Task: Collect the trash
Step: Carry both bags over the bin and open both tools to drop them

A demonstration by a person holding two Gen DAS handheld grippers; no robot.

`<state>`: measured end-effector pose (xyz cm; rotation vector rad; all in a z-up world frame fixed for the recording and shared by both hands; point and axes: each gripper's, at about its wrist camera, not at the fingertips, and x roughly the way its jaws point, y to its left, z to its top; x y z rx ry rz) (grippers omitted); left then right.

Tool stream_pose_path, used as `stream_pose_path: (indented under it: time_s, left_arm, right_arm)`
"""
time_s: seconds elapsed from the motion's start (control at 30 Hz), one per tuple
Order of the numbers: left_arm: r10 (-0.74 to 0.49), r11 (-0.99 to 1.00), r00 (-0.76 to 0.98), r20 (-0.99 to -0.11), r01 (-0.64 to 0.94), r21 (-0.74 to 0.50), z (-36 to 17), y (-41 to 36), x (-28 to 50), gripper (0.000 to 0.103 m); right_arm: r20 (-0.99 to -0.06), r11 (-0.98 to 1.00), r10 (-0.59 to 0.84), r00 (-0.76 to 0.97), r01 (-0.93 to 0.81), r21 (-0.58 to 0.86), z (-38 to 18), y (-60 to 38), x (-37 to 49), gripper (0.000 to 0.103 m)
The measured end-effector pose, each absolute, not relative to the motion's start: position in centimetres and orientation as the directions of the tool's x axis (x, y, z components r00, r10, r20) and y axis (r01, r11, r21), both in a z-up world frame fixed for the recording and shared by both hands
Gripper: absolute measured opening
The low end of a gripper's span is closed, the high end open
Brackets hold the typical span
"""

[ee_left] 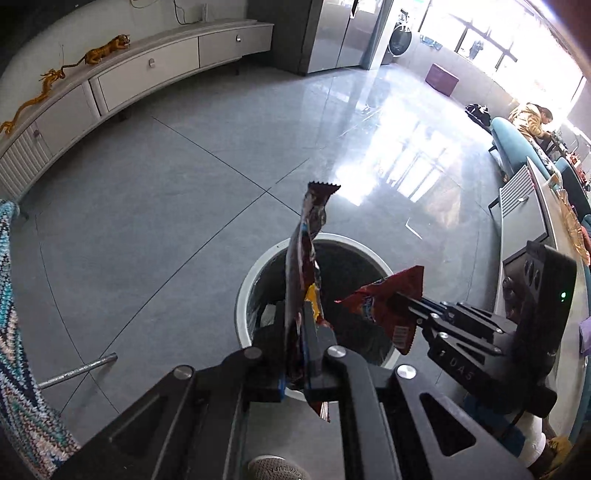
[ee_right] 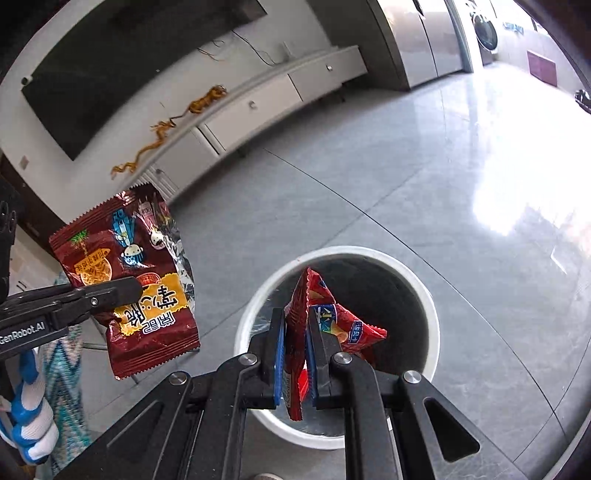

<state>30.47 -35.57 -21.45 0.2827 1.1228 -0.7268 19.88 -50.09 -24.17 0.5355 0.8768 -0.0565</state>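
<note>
A round white trash bin [ee_left: 243,295] with a dark liner stands on the grey floor below both grippers; its rim [ee_right: 432,306] also fills the lower middle of the right wrist view. My left gripper [ee_left: 299,325] is shut on a dark red snack wrapper [ee_left: 306,251] that stands up edge-on over the bin's near rim. From the right wrist that same wrapper [ee_right: 125,273] shows flat, left of the bin, pinched by the left gripper [ee_right: 136,290]. My right gripper [ee_right: 295,328] is shut on a bright red snack bag [ee_right: 317,295] above the bin's mouth. That bag [ee_left: 384,302] hangs from the right gripper [ee_left: 397,299].
A long white TV cabinet [ee_left: 147,70] with golden figurines [ee_left: 107,50] lines the far wall. A steel fridge [ee_left: 332,33] stands behind. A table edge [ee_left: 546,236] and teal chairs [ee_left: 509,140] with a seated person [ee_left: 532,118] lie right. Knitted fabric [ee_left: 14,332] hangs left.
</note>
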Motion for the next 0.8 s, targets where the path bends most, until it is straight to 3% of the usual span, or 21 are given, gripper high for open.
stream_pose_path:
  time_s: [0.1,0.17,0.23,0.3,0.53,0.8]
  left_arm:
    - [-0.388,0.744,0.214,-0.896,0.647,-0.167,-22.5,-36.4,31.1,0.008]
    - [-0.389,0.749,0.206,-0.898,0.638,-0.178,-22.8,-36.6,31.4,0.016]
    - [-0.405,0.751,0.206,-0.891,0.631,-0.195,-22.5,-36.6,31.6,0.04]
    - [-0.416,0.749,0.214,-0.884,0.632,-0.2,-21.8,-36.7,31.4,0.045]
    - [-0.461,0.735,0.261,-0.848,0.649,-0.2,-18.0,-34.9,29.7,0.045]
    - [-0.546,0.739,0.429,-0.719,0.651,-0.173,-8.9,-28.5,26.0,0.045]
  right_arm:
    - [-0.769,0.863,0.153,0.621,0.294,0.41,-25.6,-50.6,20.5,0.011]
    - [-0.78,0.86,0.136,0.611,0.319,0.399,-26.1,-50.8,20.5,0.031]
    - [-0.779,0.855,0.126,0.615,0.33,0.399,-26.0,-50.9,19.9,0.043]
    - [-0.779,0.855,0.12,0.615,0.334,0.396,-25.5,-50.7,19.0,0.043]
    - [-0.76,0.866,0.074,0.646,0.336,0.37,-22.6,-50.4,17.2,0.044]
    - [-0.676,0.884,-0.004,0.737,0.318,0.342,-15.4,-48.6,13.7,0.048]
